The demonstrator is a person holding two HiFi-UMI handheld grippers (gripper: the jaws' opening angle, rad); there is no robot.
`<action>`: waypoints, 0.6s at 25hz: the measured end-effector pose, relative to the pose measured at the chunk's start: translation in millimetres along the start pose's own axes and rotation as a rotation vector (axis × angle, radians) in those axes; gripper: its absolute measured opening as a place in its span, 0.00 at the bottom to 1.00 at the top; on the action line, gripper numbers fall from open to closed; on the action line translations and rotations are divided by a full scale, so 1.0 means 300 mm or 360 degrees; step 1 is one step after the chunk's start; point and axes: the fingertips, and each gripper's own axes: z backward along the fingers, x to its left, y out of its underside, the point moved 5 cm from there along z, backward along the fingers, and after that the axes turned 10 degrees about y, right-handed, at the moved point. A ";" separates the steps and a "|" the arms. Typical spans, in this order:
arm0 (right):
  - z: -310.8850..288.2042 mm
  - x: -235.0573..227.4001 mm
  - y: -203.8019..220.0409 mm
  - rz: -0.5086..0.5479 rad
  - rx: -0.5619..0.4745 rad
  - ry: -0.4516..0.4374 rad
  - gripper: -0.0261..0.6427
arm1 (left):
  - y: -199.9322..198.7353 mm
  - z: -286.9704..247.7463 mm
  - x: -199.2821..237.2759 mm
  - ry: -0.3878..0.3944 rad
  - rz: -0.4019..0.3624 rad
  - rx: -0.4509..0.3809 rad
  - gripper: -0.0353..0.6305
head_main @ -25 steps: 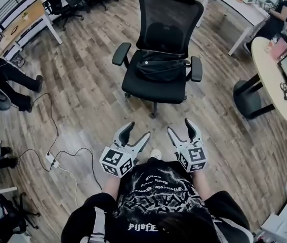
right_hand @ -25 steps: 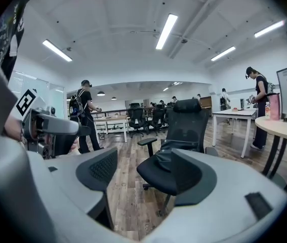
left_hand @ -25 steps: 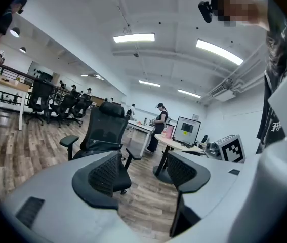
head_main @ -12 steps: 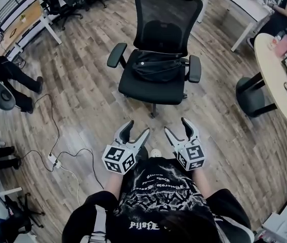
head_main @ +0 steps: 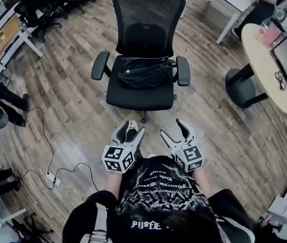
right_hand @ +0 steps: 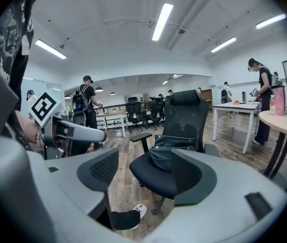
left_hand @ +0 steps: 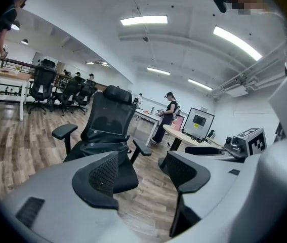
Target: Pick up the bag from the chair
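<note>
Bag (head_main: pixel 142 71), black and slumped, lies across the back of the seat of the chair (head_main: pixel 138 97), against the mesh backrest and between the two armrests. We hold both grippers side by side in front of the chair, well apart from the bag, pointing toward it. Our left gripper (head_main: pixel 132 129) has its jaws spread wide and empty; our right gripper (head_main: pixel 172 128) is just as wide and empty. Wooden floor (head_main: pixel 72 100) shows between grippers and chair.
</note>
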 end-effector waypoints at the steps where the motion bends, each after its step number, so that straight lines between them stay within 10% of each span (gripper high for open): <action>1: -0.031 0.001 -0.013 0.0001 0.0006 -0.0008 0.53 | -0.023 -0.032 0.024 0.0029 -0.0026 0.0025 0.51; 15: -0.542 -0.076 -0.206 -0.0076 0.0120 0.0126 0.53 | -0.323 -0.388 0.427 0.0338 -0.0218 0.0268 0.51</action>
